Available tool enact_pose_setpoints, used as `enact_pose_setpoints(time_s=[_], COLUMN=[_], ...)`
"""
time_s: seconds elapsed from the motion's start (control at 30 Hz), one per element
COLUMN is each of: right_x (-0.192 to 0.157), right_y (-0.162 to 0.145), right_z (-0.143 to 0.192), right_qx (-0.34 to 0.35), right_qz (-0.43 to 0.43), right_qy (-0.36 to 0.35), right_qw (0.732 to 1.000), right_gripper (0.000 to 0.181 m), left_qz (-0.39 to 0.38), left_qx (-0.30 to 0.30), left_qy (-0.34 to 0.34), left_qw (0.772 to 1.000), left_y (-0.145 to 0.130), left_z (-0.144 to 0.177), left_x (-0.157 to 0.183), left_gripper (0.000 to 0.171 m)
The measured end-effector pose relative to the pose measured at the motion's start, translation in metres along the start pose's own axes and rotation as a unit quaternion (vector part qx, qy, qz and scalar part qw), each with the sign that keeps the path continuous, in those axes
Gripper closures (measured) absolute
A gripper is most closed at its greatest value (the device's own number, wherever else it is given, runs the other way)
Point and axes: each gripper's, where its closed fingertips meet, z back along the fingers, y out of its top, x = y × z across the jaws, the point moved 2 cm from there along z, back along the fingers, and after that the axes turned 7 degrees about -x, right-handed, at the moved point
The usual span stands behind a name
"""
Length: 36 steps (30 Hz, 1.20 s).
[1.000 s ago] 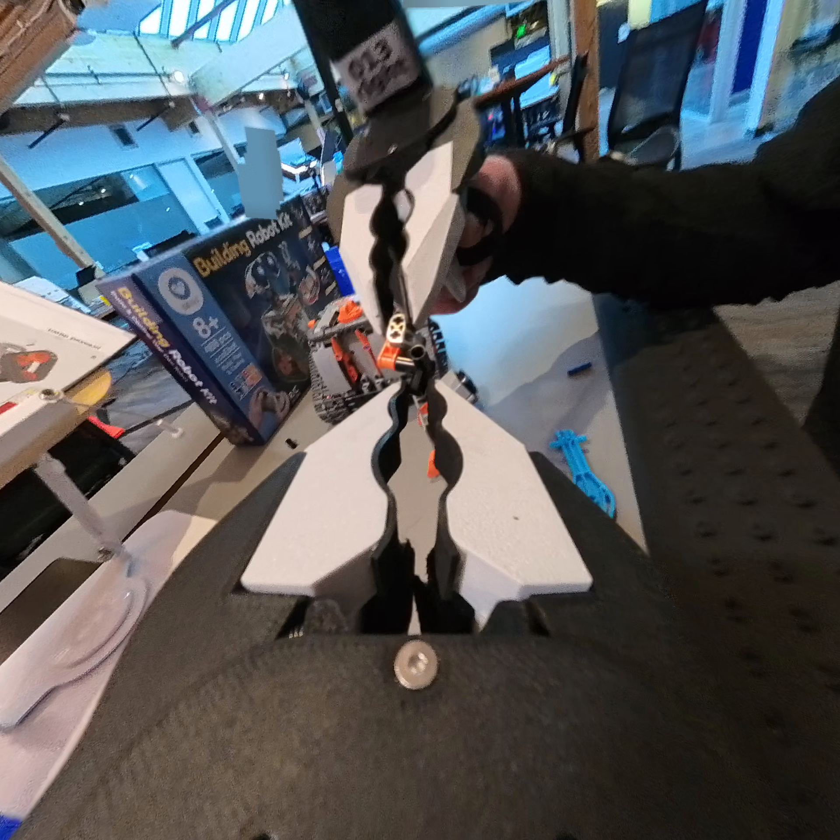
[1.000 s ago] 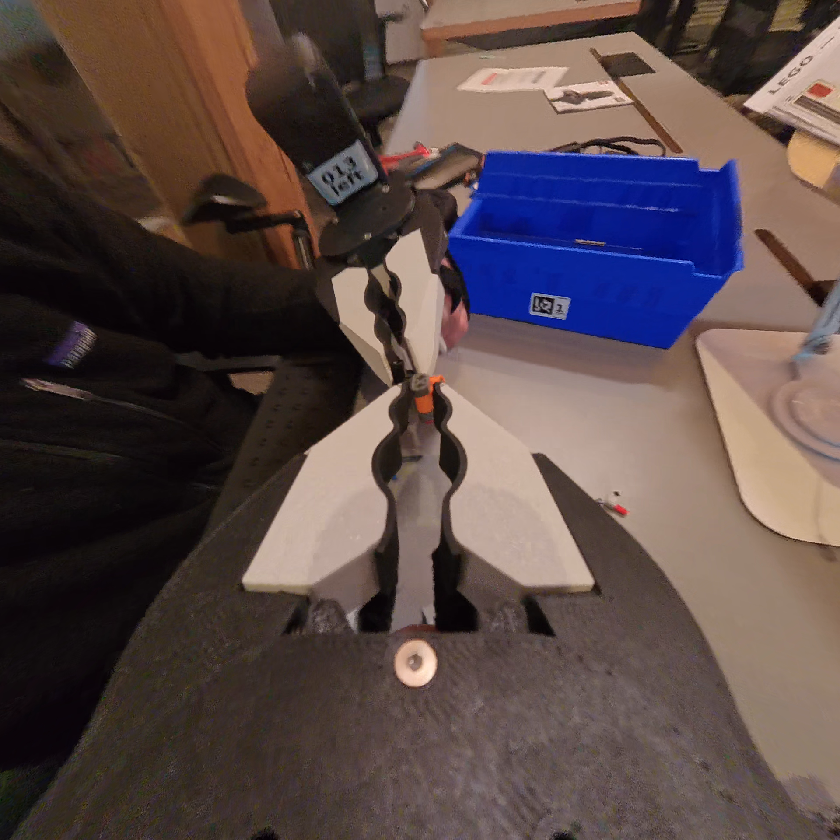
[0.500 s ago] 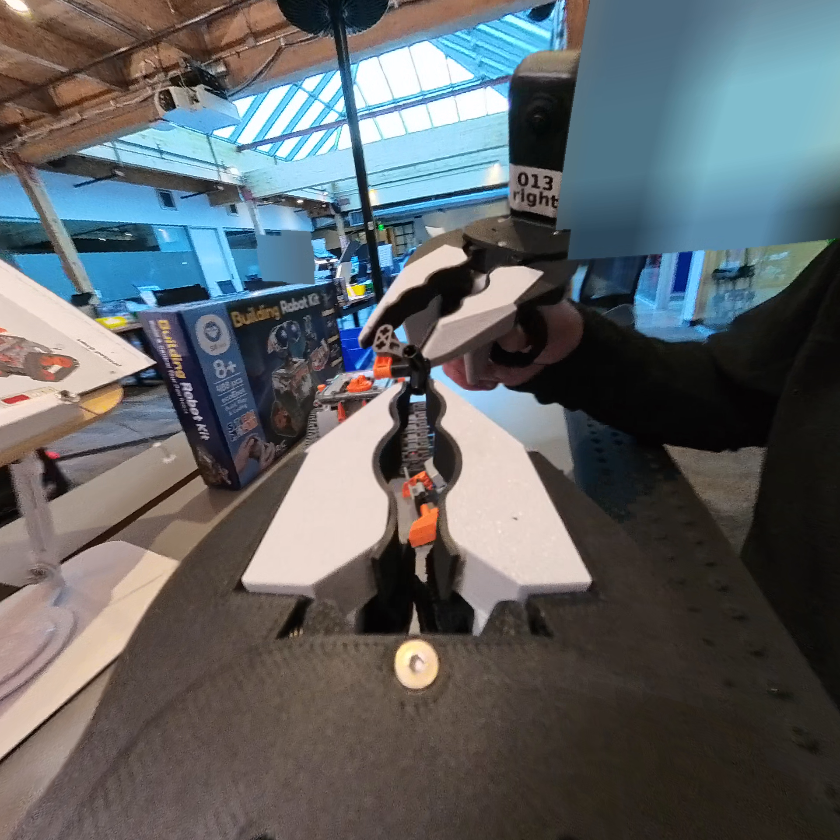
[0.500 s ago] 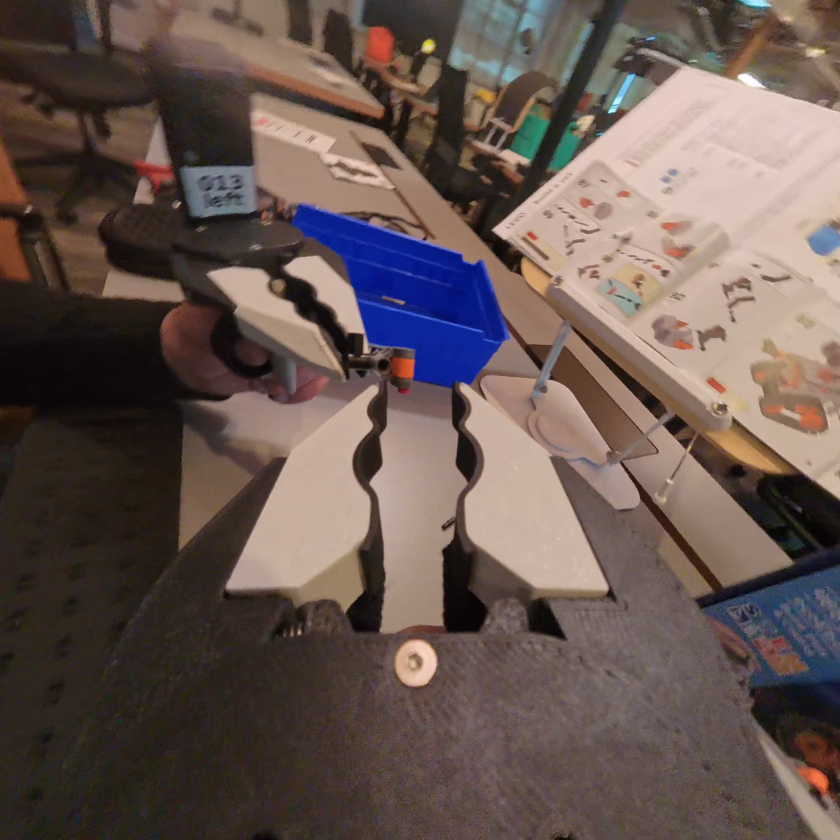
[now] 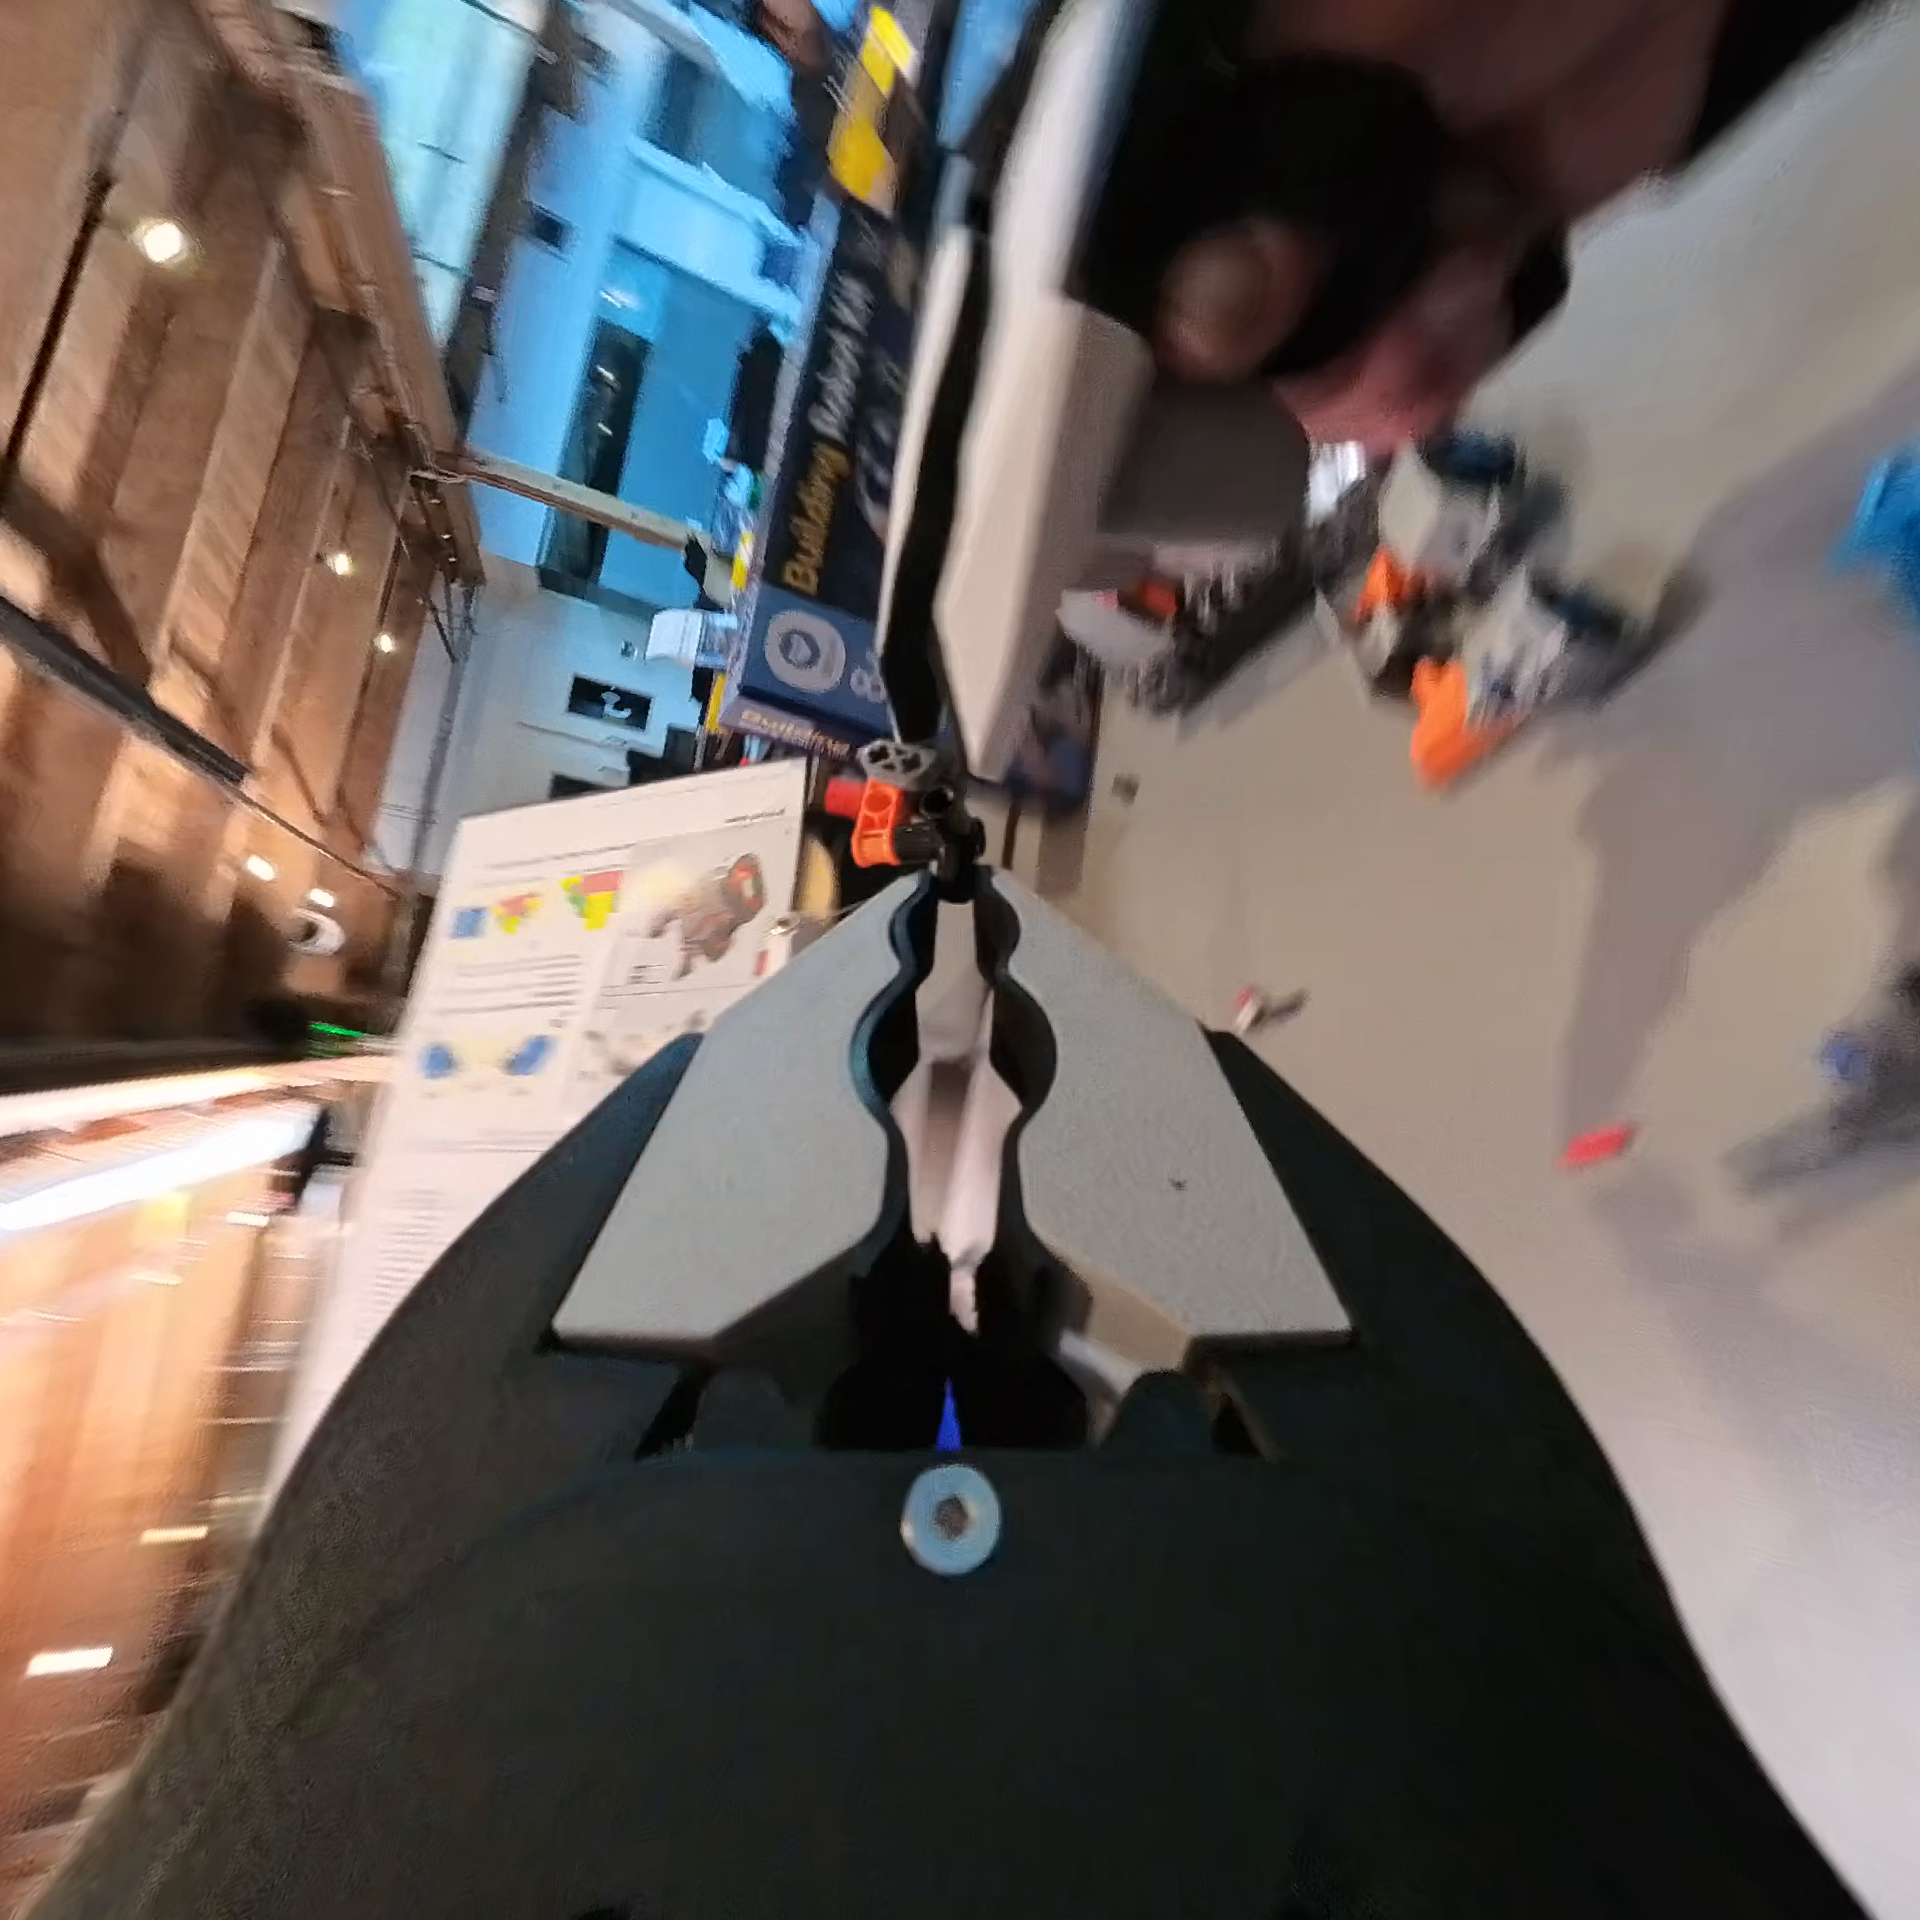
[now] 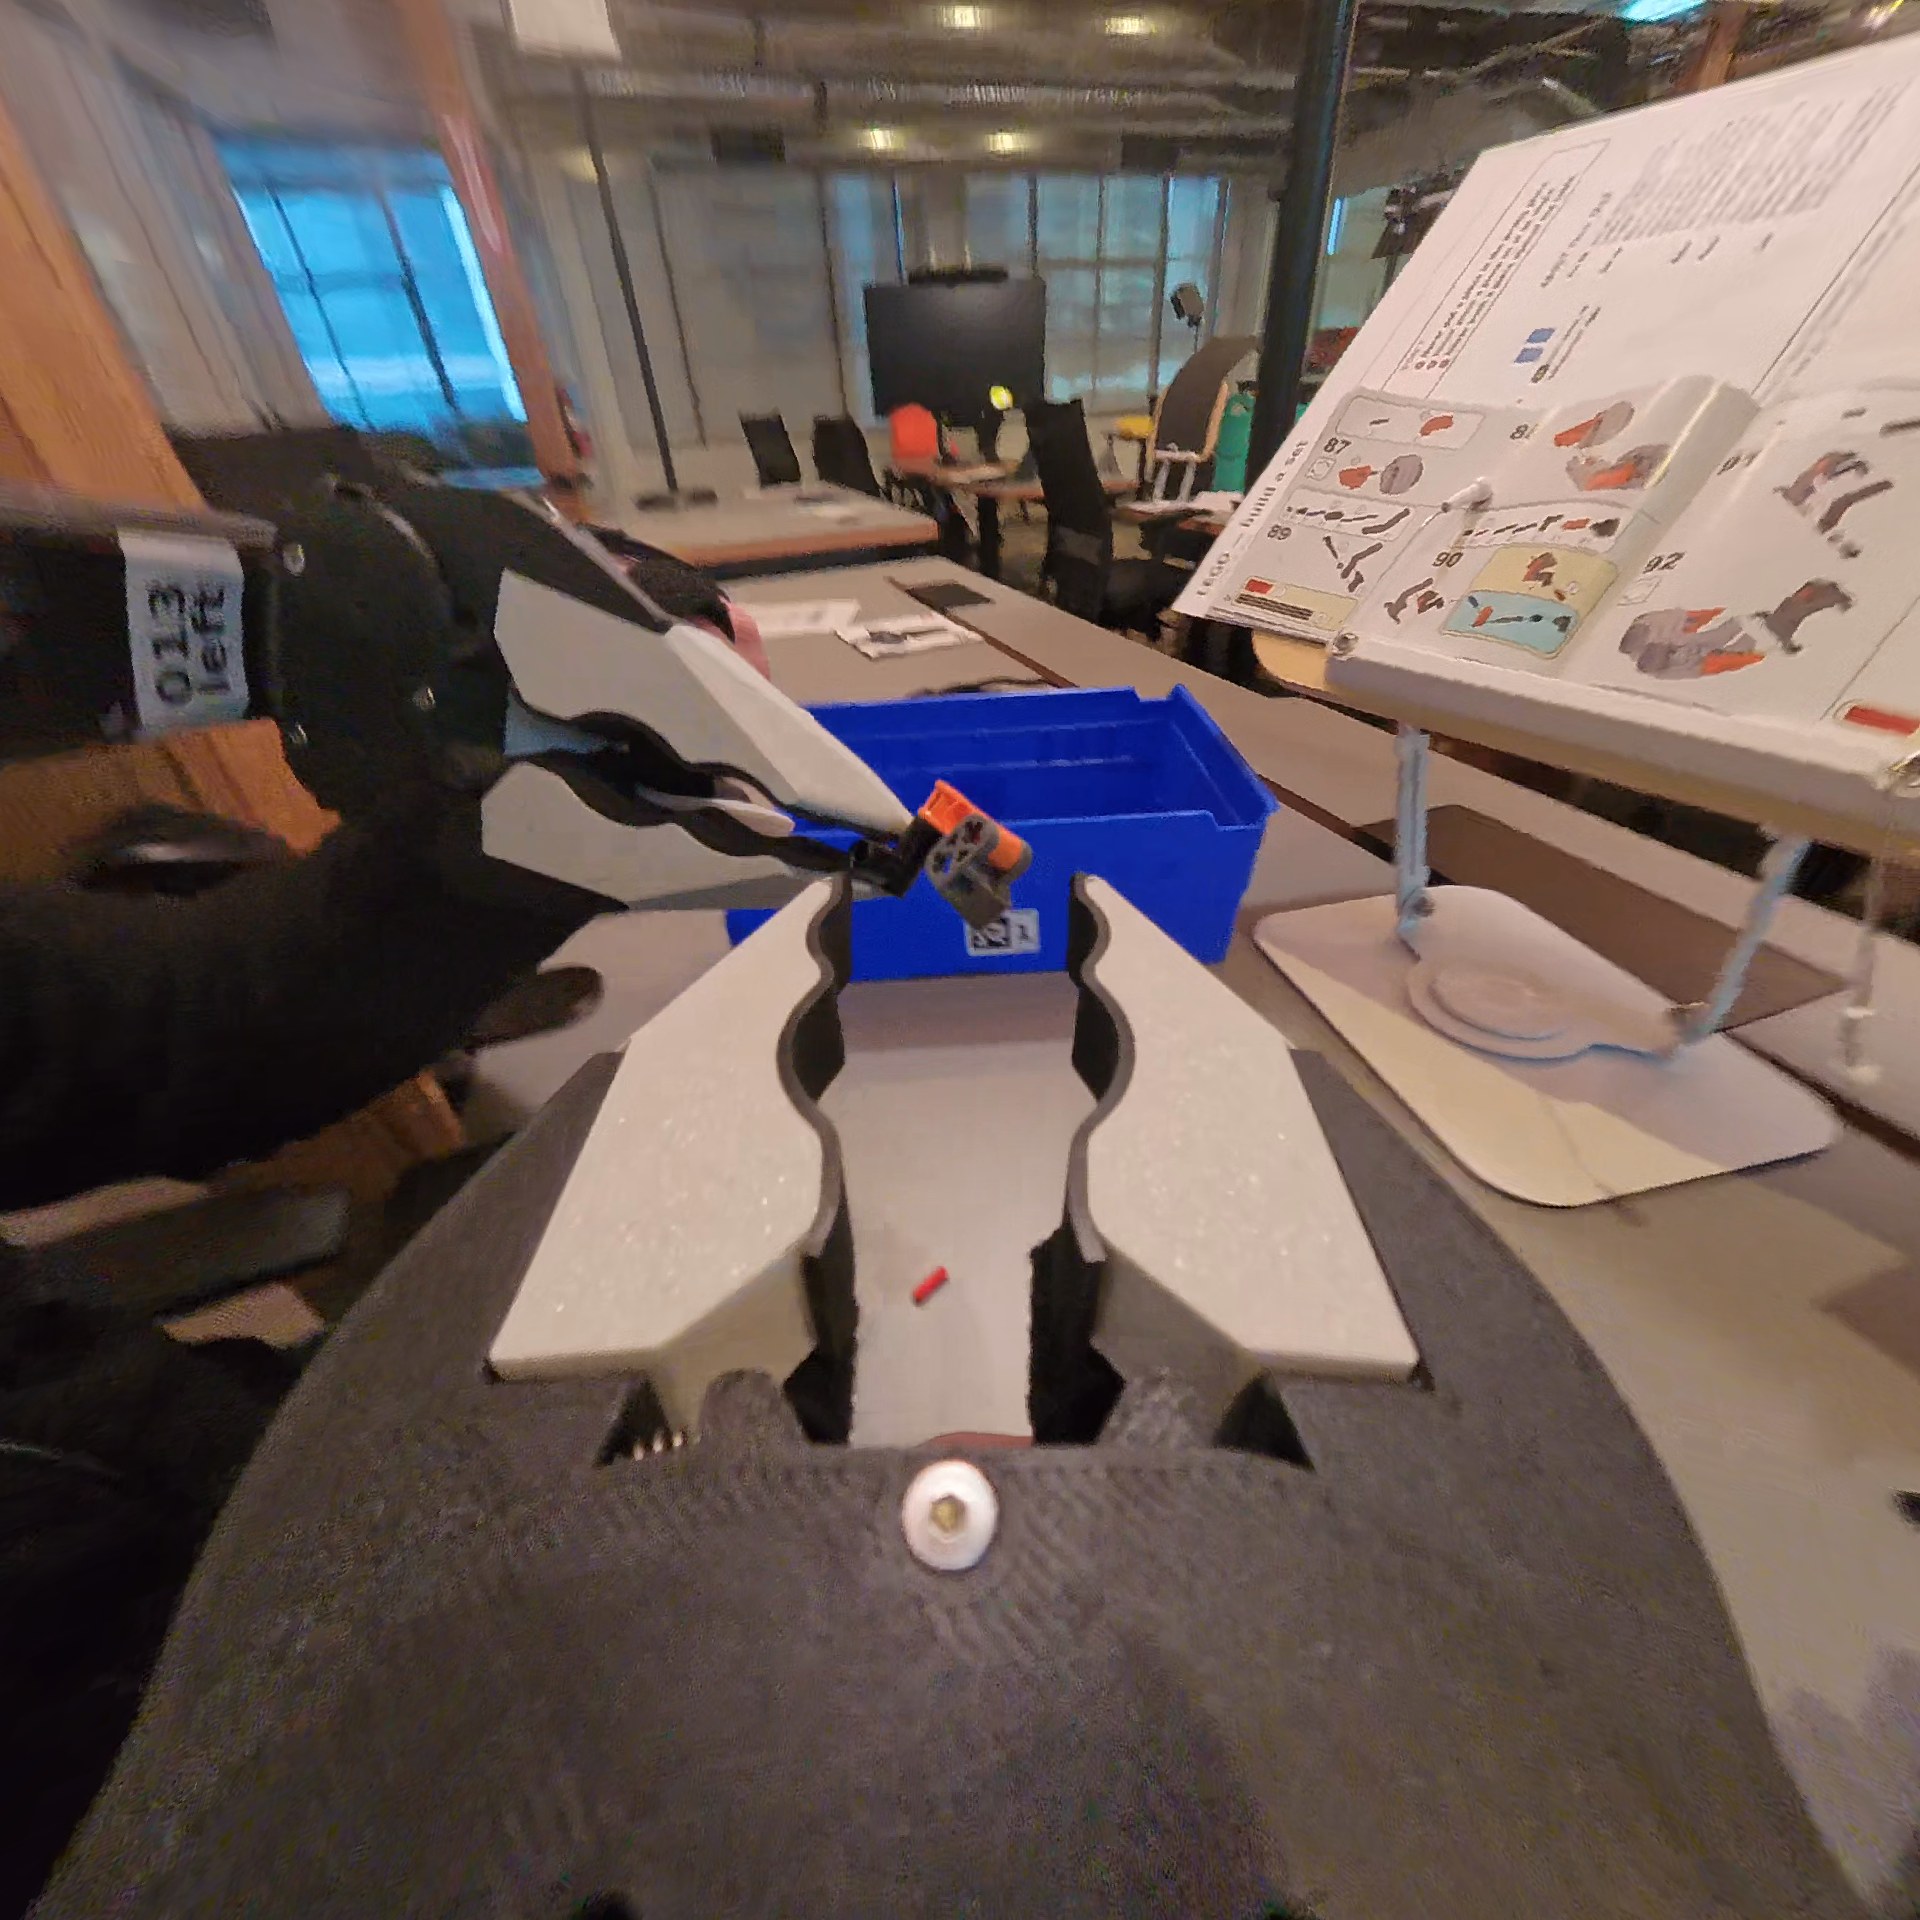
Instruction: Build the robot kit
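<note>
The right gripper (image 6: 951,894) has let go, its jaws now wide. The left gripper (image 5: 951,868) alone pinches the small orange-and-grey brick assembly (image 6: 966,844), held above the bench (image 6: 1558,1351) before the blue bin (image 6: 1091,769).

Two hand-held grippers (image 6: 951,894) (image 6: 873,831), one blue bin (image 6: 1091,769)

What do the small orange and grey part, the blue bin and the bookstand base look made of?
Orange and grey part: moulded plastic, going by the pin holes and flat colour. Blue bin: glossy rigid plastic with a moulded rim. Bookstand base: smooth pale sheet with rounded corners, plastic or coated metal; the look cannot settle it.
</note>
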Motion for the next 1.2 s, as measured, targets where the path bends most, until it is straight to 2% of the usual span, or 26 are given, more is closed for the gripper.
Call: enact_pose_setpoints(time_s=[0.1, 0.2, 0.33, 0.53, 0.7, 0.8, 1.0, 1.1, 1.2], right_x=[0.005, 0.007, 0.005, 0.0, -0.003, 0.0, 0.02, 0.025, 0.028], right_y=[0.0, -0.001, -0.001, 0.008, 0.011, 0.01, 0.005, -0.001, -0.005], right_z=[0.002, 0.002, 0.006, 0.014, 0.014, 0.012, 0.011, 0.007, 0.003], right_qx=[0.023, 0.034, 0.044, 0.044, -0.021, -0.064, -0.147, -0.198, -0.245], right_qz=[-0.046, -0.05, -0.035, 0.027, 0.112, 0.133, 0.136, 0.163, 0.201], right_qy=[0.024, 0.032, 0.054, 0.039, -0.001, -0.017, -0.037, -0.045, -0.057], right_qw=[0.998, 0.998, 0.997, 0.998, 0.994, 0.989, 0.979, 0.965, 0.947], right_gripper=[0.143, 0.152, 0.164, 0.165, 0.167, 0.166, 0.166, 0.166, 0.166], left_qz=[-0.086, -0.103, -0.092, -0.041, 0.049, 0.102, 0.166, 0.19, 0.215], left_qx=[-0.053, -0.048, -0.036, 0.007, 0.066, 0.095, 0.084, 0.081, 0.084], left_qy=[-0.006, -0.039, -0.051, -0.082, -0.096, -0.097, -0.101, -0.098, -0.104], left_qw=[0.995, 0.993, 0.994, 0.996, 0.992, 0.985, 0.977, 0.973, 0.967], left_y=[0.001, 0.011, 0.017, 0.024, 0.018, 0.013, -0.005, -0.005, -0.001], left_z=[-0.001, -0.001, 0.0, 0.006, 0.005, 0.001, -0.011, -0.015, -0.02], left_x=[-0.006, -0.003, -0.007, -0.012, -0.008, -0.003, 0.009, 0.012, 0.01], left_gripper=[0.167, 0.166, 0.167, 0.167, 0.167, 0.166, 0.146, 0.136, 0.135])
